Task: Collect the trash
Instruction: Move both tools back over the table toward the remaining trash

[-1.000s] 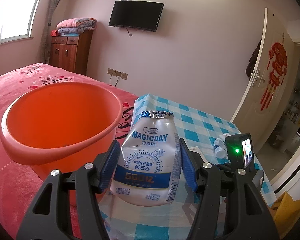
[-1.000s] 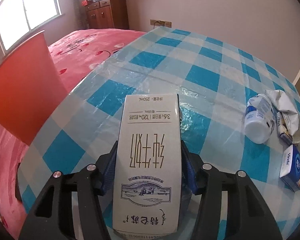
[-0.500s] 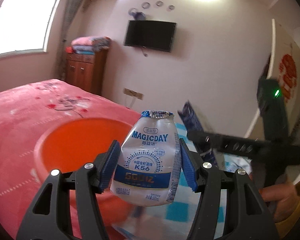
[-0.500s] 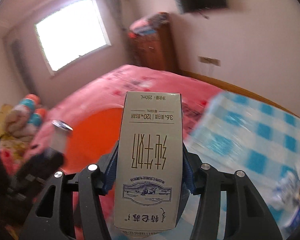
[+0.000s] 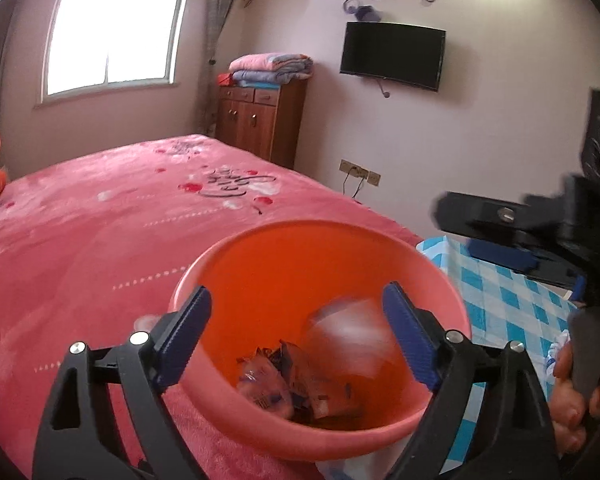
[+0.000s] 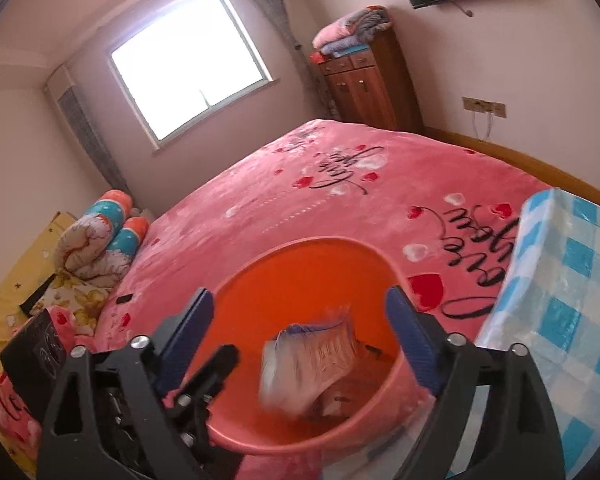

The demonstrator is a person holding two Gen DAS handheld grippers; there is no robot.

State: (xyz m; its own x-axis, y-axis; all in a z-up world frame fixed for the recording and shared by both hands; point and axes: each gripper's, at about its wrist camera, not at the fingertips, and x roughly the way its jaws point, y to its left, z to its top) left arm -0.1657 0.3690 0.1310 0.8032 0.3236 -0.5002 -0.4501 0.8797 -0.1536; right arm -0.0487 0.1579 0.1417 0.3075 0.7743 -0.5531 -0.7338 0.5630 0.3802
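Observation:
An orange bucket stands on the bed by the table. My left gripper hangs over its mouth, jaws opening, with nothing pressed between the blue pads. Below them a blurred white bottle drops inside onto crumpled wrappers. My right gripper is over the same bucket, jaws opening too, pads touching nothing. Under it a blurred white container with a blue edge falls in; I cannot tell which item it is. One black finger of the right gripper shows at the left view's right edge.
A pink blanket covers the bed behind and left of the bucket. The table with a blue checked cloth is right of it. A person's hand grips the right tool. Rolled quilts lie at the bed's far left.
Both grippers swung from the table to above the bucket and opened. The white bottle left the left jaws and the milk carton left the right jaws; blurred trash now falls into the bucket.

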